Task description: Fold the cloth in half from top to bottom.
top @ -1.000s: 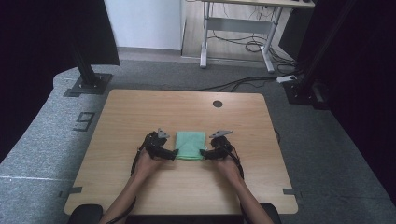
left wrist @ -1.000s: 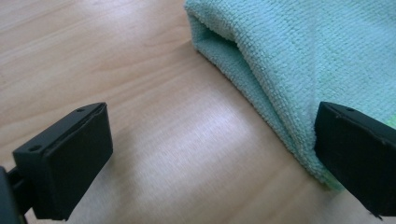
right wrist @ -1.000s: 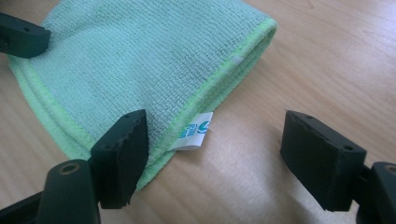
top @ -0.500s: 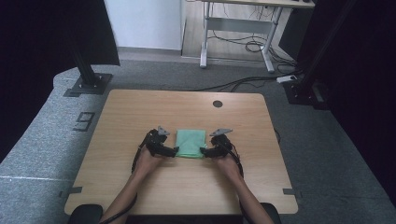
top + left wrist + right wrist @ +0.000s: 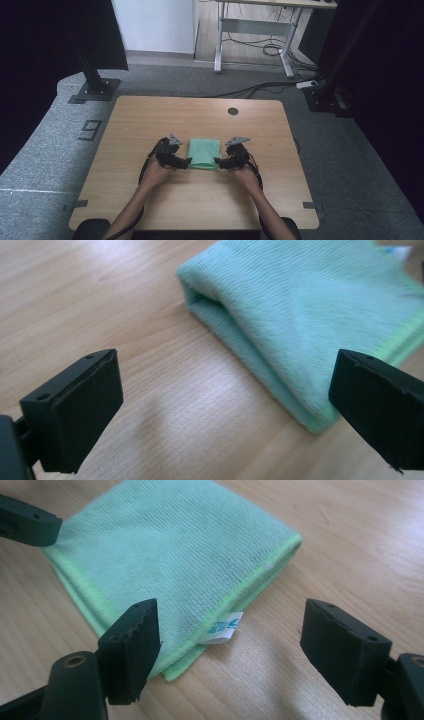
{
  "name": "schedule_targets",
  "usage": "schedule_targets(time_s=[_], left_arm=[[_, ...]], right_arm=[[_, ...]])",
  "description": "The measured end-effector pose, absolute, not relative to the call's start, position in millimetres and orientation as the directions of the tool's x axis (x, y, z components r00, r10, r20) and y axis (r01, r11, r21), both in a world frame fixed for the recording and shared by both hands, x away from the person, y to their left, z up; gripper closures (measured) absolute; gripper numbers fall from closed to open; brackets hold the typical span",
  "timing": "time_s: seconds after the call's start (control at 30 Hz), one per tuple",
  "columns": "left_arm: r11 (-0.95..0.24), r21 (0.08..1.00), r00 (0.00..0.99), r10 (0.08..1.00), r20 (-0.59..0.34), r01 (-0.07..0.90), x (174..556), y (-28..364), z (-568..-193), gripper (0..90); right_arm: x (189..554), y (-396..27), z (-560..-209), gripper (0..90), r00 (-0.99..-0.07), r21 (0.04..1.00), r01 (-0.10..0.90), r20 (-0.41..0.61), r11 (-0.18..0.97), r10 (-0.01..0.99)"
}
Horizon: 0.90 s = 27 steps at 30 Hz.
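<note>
Cloth: a folded green microfibre cloth [image 5: 204,153] lies flat on the wooden worktop [image 5: 150,115], at its middle and a little toward the near edge, between the two tools.
Long axis: in the high view the folded cloth is slightly longer from near to far than from left to right, with its edges roughly square to the worktop's sides.
Fold and edges: in the left gripper view the rounded fold of the cloth [image 5: 300,315] faces that tool; in the right gripper view the stacked open edges with brighter green stitching [image 5: 175,570] face the other tool.
Label: a small white label [image 5: 222,628] with blue-green print sticks out of the stitched edge, near the cloth's near right corner.
Left tool: the left tool [image 5: 186,162] sits just beside the cloth's near left corner, jaws spread wide, one jaw over bare wood and the other at the cloth's edge, nothing pinched.
Right tool: the right tool [image 5: 219,162] sits at the near right corner, jaws spread, one over the cloth's corner and one over wood, pinching nothing.
</note>
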<state>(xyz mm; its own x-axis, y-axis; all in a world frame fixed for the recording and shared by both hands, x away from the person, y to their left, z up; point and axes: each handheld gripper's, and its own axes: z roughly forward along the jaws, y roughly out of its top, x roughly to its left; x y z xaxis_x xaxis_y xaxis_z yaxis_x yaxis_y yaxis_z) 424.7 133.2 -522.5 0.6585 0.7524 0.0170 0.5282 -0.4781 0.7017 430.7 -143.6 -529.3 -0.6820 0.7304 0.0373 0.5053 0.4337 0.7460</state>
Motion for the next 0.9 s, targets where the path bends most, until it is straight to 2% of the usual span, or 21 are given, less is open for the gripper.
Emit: schedule_targets(time_s=[0.67,0.9], left_arm=[[-0.510,0.713,0.710,0.703,0.024,0.481,382.0,162.5,-500.1,0.1],[-0.512,0.719,0.709,0.704,0.038,0.470,368.5,177.0,-497.3,0.0]], right_arm=[[395.0,-176.2,-504.6,12.9,-0.709,0.774,0.480,0.066,0.412,0.702],[382.8,-185.8,-499.0,5.1,-0.704,0.777,0.476,0.055,0.413,0.708]])
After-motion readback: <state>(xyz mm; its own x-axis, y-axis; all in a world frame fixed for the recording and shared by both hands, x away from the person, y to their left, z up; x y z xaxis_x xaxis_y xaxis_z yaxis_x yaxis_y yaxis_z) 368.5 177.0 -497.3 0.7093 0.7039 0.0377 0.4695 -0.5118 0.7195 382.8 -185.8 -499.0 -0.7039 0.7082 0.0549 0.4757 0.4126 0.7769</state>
